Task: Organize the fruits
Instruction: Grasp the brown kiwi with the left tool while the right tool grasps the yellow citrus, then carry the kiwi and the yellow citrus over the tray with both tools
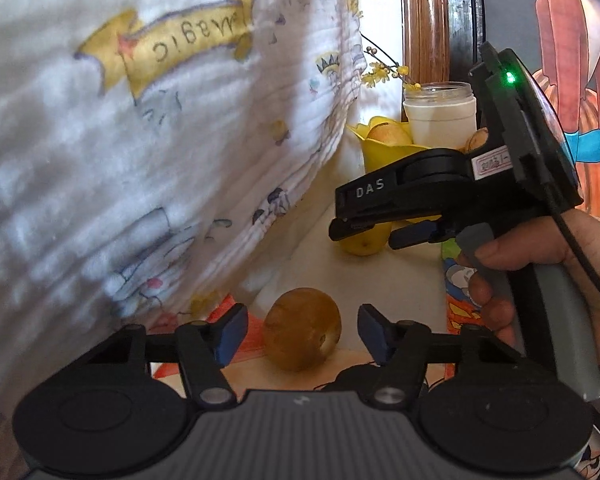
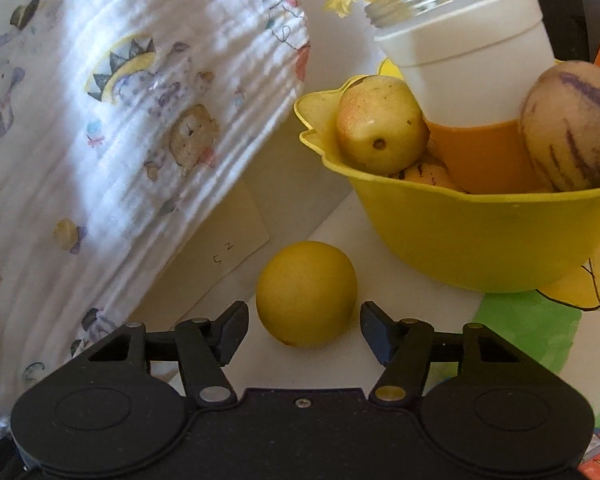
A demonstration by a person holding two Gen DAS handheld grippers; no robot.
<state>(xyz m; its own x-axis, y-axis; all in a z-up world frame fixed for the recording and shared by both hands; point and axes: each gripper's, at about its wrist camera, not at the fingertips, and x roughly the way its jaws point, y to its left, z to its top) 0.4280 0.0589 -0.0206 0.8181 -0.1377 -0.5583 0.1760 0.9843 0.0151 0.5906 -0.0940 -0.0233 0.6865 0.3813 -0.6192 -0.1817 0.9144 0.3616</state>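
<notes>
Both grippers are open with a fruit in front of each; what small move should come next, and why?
Probably close the right gripper on the yellow round fruit: it already sits between the open fingers, with the yellow bowl just beyond. The left gripper likewise brackets the brown fruit.

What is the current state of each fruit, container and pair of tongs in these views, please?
Left tongs: open, flanking the brown fruit, which rests on the table.
Right tongs: open around the yellow fruit, also resting.
Yellow bowl: upright, holding fruit.
Jar: lidless, upright inside the bowl.
</notes>
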